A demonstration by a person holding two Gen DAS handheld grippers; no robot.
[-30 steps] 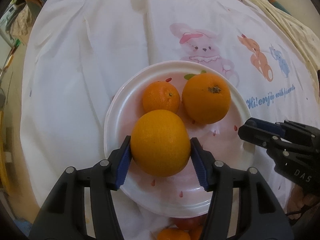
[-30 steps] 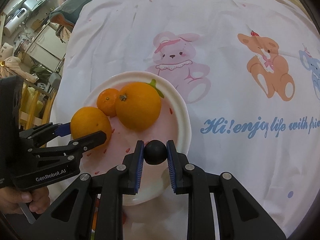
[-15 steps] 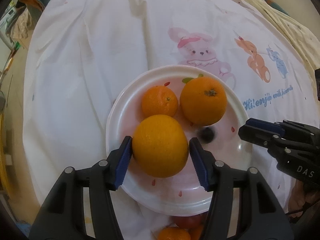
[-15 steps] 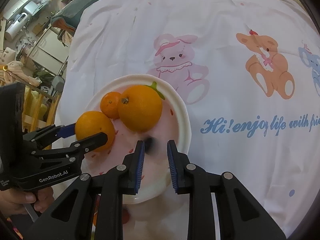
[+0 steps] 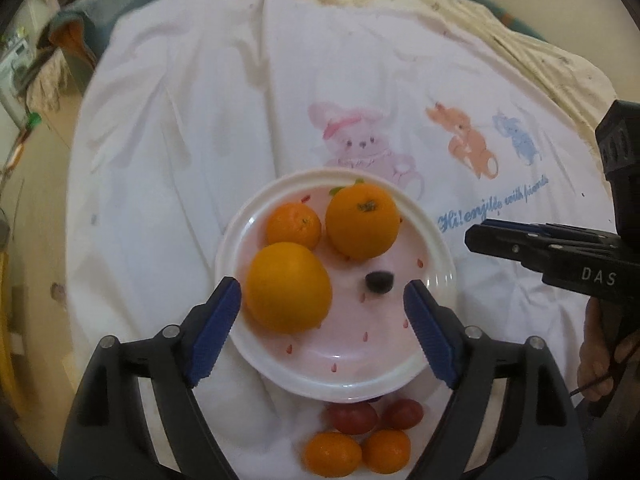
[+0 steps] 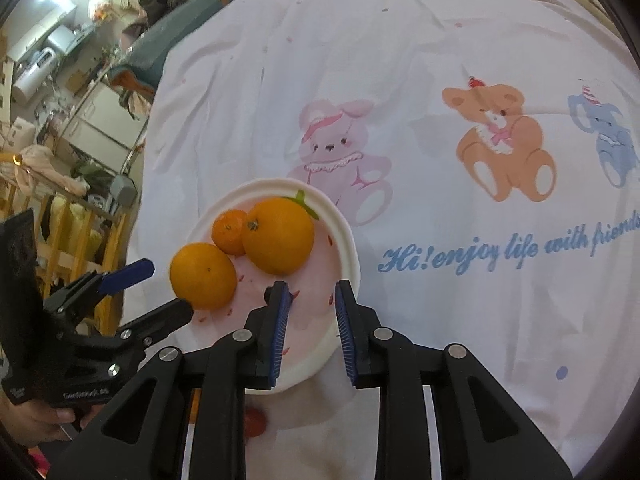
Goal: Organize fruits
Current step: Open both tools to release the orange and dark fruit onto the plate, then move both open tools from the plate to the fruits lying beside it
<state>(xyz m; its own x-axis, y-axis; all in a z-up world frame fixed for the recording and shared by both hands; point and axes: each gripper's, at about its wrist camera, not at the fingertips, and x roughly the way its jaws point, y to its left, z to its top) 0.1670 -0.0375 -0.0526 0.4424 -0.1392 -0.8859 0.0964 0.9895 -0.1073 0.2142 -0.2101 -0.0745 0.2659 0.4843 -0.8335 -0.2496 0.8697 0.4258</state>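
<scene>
The cloth reads "Hi! enjoy life with friends"; right gripper, "DAS".

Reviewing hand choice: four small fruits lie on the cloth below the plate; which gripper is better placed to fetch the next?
Probably the left gripper: its jaws are opening, empty, and the loose fruits lie between its arms. The right gripper barely sees them.

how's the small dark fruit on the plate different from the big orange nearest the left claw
The small dark fruit is near black and tiny; the big orange is bright orange and far larger. The dark fruit lies toward the plate's right side, apart from other fruit; the orange sits left, against a smaller orange. Both rest on the plate, gripped by neither claw.
</scene>
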